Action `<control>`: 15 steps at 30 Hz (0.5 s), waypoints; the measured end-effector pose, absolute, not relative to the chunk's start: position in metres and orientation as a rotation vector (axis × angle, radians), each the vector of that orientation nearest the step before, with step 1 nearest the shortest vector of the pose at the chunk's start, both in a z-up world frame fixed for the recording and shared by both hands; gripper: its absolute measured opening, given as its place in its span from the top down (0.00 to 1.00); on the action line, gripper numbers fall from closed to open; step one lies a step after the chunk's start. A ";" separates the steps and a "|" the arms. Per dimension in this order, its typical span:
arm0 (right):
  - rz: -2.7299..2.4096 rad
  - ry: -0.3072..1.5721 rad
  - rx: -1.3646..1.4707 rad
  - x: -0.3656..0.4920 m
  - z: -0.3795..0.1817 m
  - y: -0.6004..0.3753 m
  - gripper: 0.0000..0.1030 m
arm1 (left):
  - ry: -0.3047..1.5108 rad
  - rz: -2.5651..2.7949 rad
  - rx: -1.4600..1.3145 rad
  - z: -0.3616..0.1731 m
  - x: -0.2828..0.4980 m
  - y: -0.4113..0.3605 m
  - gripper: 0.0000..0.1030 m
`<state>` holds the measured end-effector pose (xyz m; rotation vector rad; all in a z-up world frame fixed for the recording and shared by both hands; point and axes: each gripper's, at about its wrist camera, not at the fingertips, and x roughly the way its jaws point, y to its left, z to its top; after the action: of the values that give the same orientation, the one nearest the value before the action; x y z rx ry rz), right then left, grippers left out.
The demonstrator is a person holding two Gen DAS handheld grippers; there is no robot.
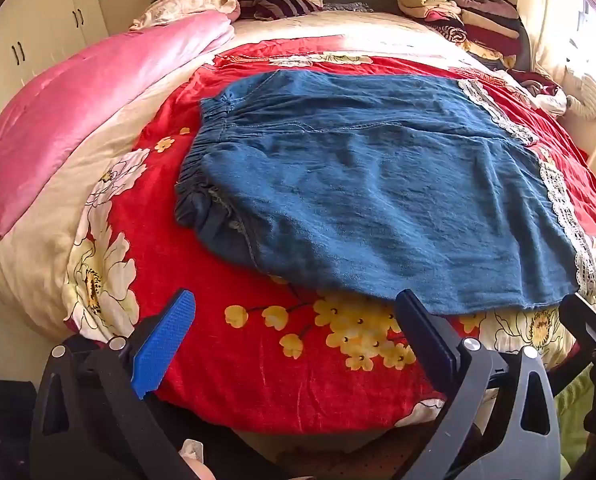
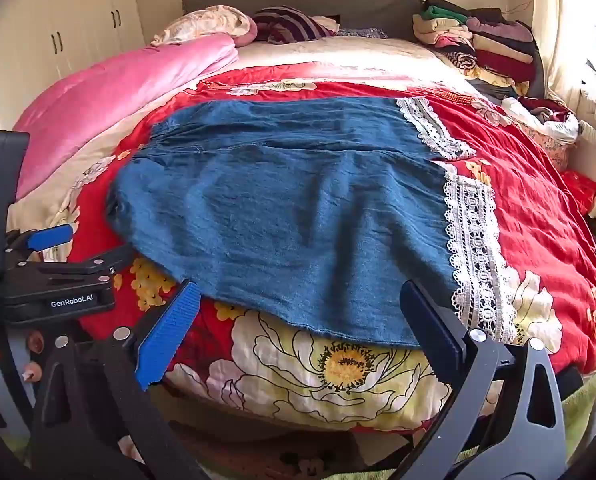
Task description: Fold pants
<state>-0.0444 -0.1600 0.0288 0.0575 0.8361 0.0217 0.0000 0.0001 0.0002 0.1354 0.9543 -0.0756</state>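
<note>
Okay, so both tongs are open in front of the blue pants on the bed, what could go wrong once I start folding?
1. The blue pants lie on a soft, rumpled floral quilt; a low pinch may catch quilt too.
2. The lace cuffs could snag on the right tongs.
3. The left tongs sit close beside the right ones and might collide with them during the fold.

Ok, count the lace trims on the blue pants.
2. One lace trim edges the far leg's hem, the other lace trim the near leg's hem, both at the right end of the pants. None seems hidden.
</note>
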 end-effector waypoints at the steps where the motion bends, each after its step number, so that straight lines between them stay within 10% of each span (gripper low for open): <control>1: 0.017 0.838 0.052 -0.044 0.029 -0.160 0.08 | 0.953 -0.078 0.132 0.000 0.000 0.000 0.04; 15: 0.019 0.839 0.068 -0.044 0.029 -0.161 0.08 | 0.953 -0.083 0.122 0.002 -0.002 0.001 0.04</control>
<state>-0.0443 -0.1614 0.0291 0.0676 0.8393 0.0187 -0.0023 0.0006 0.0023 0.1220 0.9534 -0.0826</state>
